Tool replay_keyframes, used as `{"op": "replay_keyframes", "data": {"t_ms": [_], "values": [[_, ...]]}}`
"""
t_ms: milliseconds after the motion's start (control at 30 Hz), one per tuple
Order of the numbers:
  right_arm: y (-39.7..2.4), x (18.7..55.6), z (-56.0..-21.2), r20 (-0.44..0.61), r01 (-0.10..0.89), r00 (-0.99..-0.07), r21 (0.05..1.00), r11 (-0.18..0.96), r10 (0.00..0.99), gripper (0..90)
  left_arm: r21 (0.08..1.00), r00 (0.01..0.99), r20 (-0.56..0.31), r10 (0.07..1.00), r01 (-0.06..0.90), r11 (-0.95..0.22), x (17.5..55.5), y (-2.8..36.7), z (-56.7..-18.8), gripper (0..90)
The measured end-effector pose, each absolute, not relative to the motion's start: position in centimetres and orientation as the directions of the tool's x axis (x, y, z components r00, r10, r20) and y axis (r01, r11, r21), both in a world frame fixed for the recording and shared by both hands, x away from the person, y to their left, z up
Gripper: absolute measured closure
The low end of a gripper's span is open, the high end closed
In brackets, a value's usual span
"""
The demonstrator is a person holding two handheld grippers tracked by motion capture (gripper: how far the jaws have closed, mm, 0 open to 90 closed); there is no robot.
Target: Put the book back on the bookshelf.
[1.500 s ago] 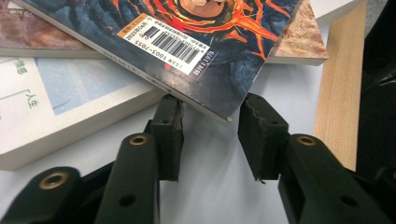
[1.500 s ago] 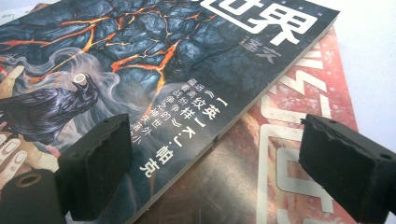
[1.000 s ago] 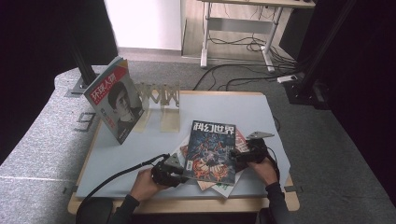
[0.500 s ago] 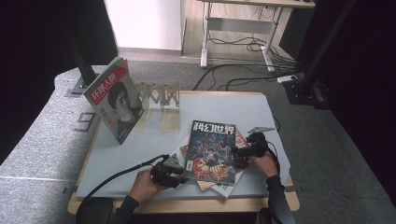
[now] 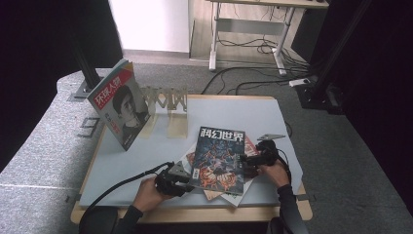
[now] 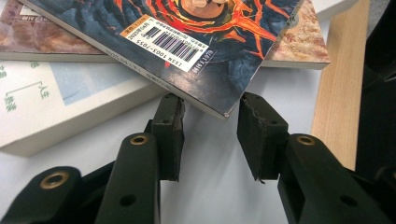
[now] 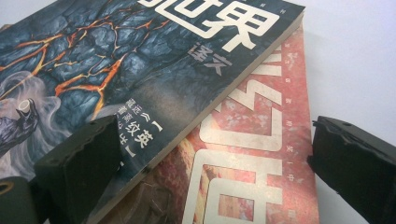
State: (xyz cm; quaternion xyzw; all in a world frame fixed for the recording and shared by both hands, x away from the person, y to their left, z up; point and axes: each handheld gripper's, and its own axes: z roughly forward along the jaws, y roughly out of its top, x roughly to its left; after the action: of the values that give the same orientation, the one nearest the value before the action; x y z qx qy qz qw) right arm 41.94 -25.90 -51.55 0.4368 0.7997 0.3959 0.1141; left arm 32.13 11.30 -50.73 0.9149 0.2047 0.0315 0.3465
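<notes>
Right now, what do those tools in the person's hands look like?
Each hand holds a black claw tool: the left claw trails a black cable and carries a grey three-cornered plate, as does the right claw. Up close, the jaws are chunky matte black with brass-ringed holes.

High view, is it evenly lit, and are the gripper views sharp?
High view: table lit, surroundings near black, soft overall. Left gripper view: barcode on the dark magazine crisp, nearest fingers slightly soft. Right gripper view: cover lettering sharp, near fingers blurred, faint sheen on the cover.
</notes>
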Motion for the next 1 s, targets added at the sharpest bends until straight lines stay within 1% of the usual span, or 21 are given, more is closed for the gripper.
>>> {"op": "replay_keyframes", "data": {"t_ms": [233, 500, 567, 633, 733, 800, 1000], "values": [[-24.7, 41.0, -51.4, 0.162, 0.603, -0.615, 0.727, 0.327, 0.772, 2.3, 0.649, 0.91, -0.097, 0.403, 0.365, -0.667, 30.9, 12.7, -50.7, 60.8], [-24.2, 40.4, -51.4, 0.151, 0.594, -0.621, 0.732, 0.335, 0.769, 3.2, 0.668, 0.912, -0.11, 0.395, 0.362, -0.65, 30.1, 13.8, -50.6, 58.0], [-24.2, 40.4, -51.4, 0.153, 0.594, -0.62, 0.732, 0.333, 0.77, 3.3, 0.67, 0.91, -0.111, 0.4, 0.366, -0.646, 30.2, 13.8, -50.7, 59.3], [-24.2, 40.4, -51.4, 0.152, 0.594, -0.619, 0.732, 0.333, 0.77, 3.3, 0.67, 0.909, -0.105, 0.403, 0.364, -0.647, 30.3, 13.8, -50.8, 62.9], [-24.3, 40.3, -51.3, 0.148, 0.593, -0.614, 0.734, 0.33, 0.775, 5.6, 0.681, 0.909, -0.127, 0.397, 0.372, -0.631, 30.5, 13.6, -50.9, 63.6], [-24.3, 40.2, -51.3, 0.151, 0.593, -0.614, 0.735, 0.328, 0.775, 5.6, 0.686, 0.908, -0.139, 0.396, 0.377, -0.623, 30.7, 13.4, -51.0, 64.2], [-24.3, 40.1, -51.4, 0.164, 0.602, -0.615, 0.73, 0.325, 0.771, 5.0, 0.689, 0.907, -0.124, 0.403, 0.371, -0.623, 31.1, 12.9, -50.8, 65.3]]}}
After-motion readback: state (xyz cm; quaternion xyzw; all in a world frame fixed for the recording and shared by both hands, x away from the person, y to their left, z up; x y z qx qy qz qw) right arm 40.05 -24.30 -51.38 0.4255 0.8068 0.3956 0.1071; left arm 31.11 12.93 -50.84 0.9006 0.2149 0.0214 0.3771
